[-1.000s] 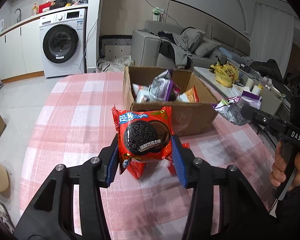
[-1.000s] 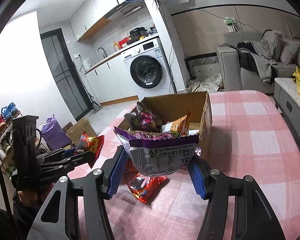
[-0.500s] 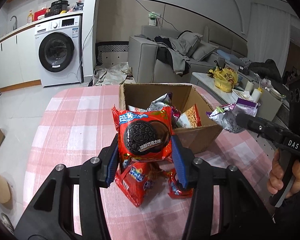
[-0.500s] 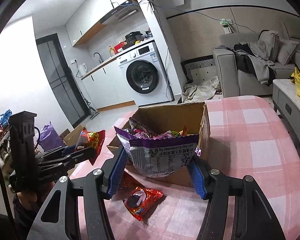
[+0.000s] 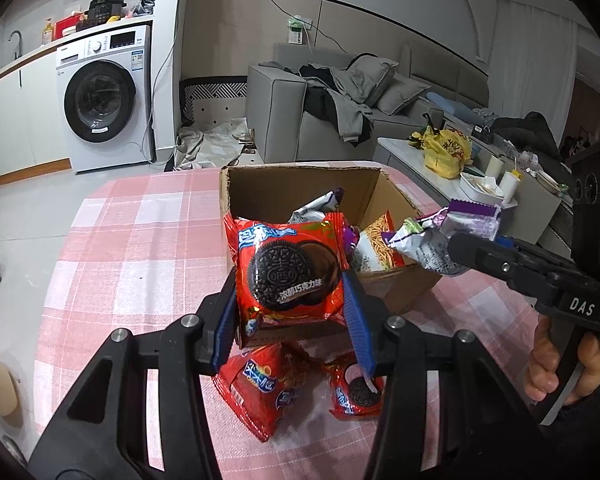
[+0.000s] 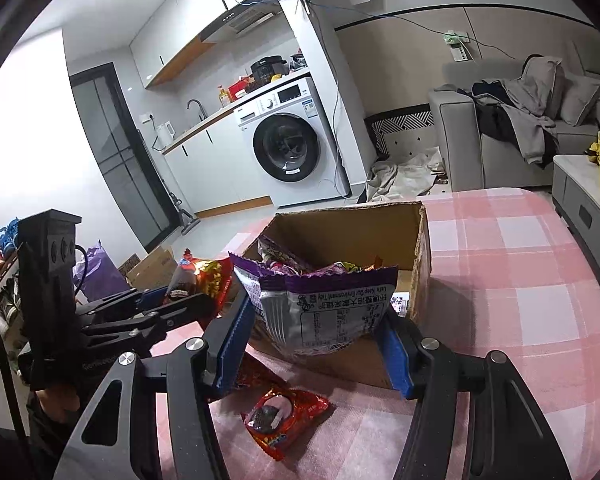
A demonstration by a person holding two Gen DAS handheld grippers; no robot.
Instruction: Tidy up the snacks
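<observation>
We see the surface [image 5: 112,248] first, covered in a pink and white checked cloth. On it stands an open cardboard box [image 5: 300,188] holding several snack bags, among them a purple and silver one and an orange-edged one with noodle-like sticks printed on it.

Our right tongs [image 6: 314,344] are clamped on a purple and silver snack bag [image 6: 320,304], its back label facing the camera, held in the air at the near edge of the box. From the left wrist view the same bag [image 5: 444,240] hangs over the box's right front corner.

Our left tongs [image 5: 290,312] grip a red Oreo packet [image 5: 288,272] between the blue pads, lifted in front of the box's near wall (the cookie picture faces us).

Two smaller red packets lie flat on the cloth below the tongs, just in front of the box: one with blue lettering [image 5: 260,384], and beside it another Oreo packet [image 5: 356,390], also visible from the right wrist view [image 6: 286,416].
</observation>
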